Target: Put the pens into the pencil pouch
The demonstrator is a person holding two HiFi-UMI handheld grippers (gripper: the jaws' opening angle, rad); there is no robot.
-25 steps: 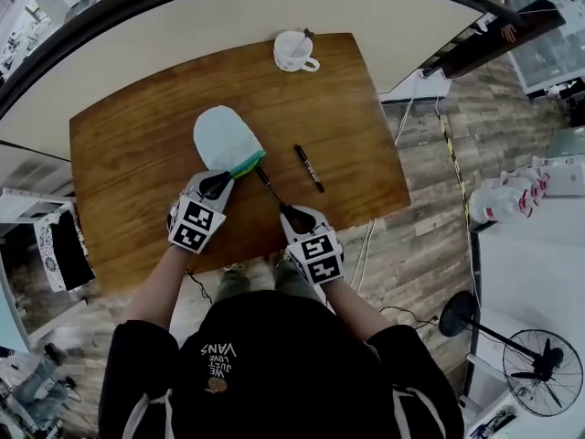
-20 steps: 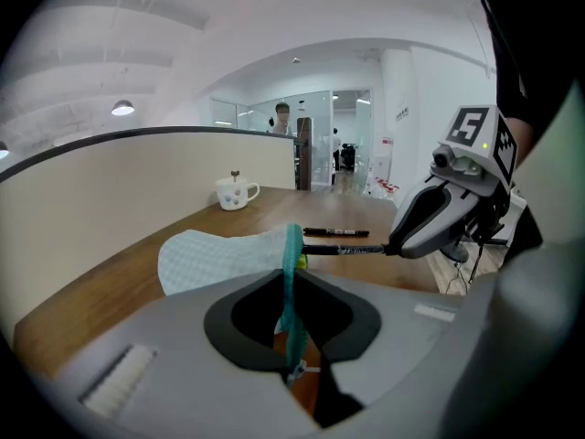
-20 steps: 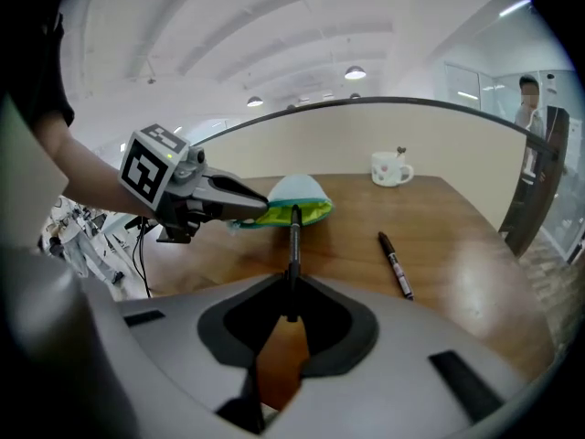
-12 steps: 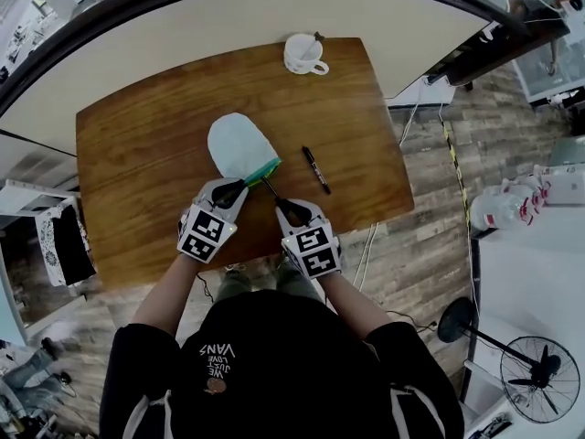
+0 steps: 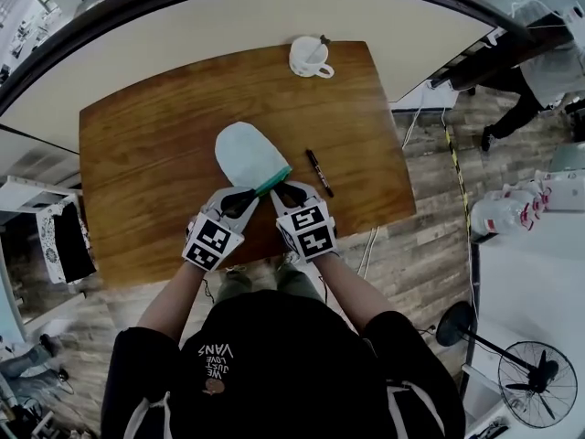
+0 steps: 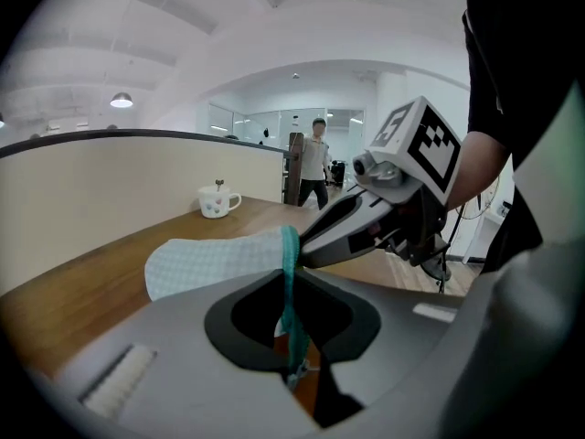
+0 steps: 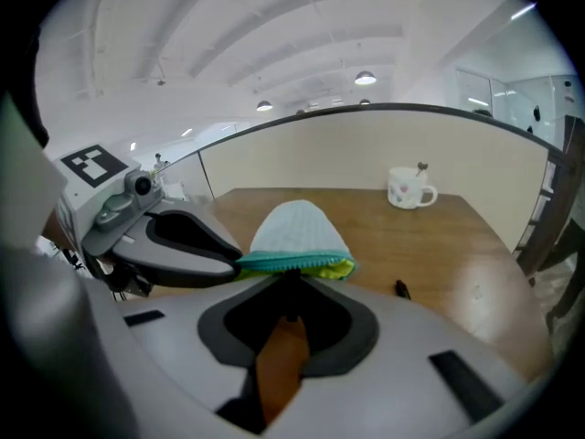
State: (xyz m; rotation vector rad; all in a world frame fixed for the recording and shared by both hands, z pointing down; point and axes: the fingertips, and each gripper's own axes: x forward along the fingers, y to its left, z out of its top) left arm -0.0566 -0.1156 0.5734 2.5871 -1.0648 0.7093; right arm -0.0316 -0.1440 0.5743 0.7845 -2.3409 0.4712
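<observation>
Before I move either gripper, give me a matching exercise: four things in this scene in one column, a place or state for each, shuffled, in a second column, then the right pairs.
Things:
1. mug
2. loose pen
3. pencil pouch
4. left gripper

Places or states:
A. lies flat to the right of the pouch in the head view, nothing touching it
B. jaws clamped on the teal zipper edge
C. stands near the far edge of the table
D. pale blue, mouth turned toward the person

Pairs: 1-C, 2-A, 3-D, 4-B
</observation>
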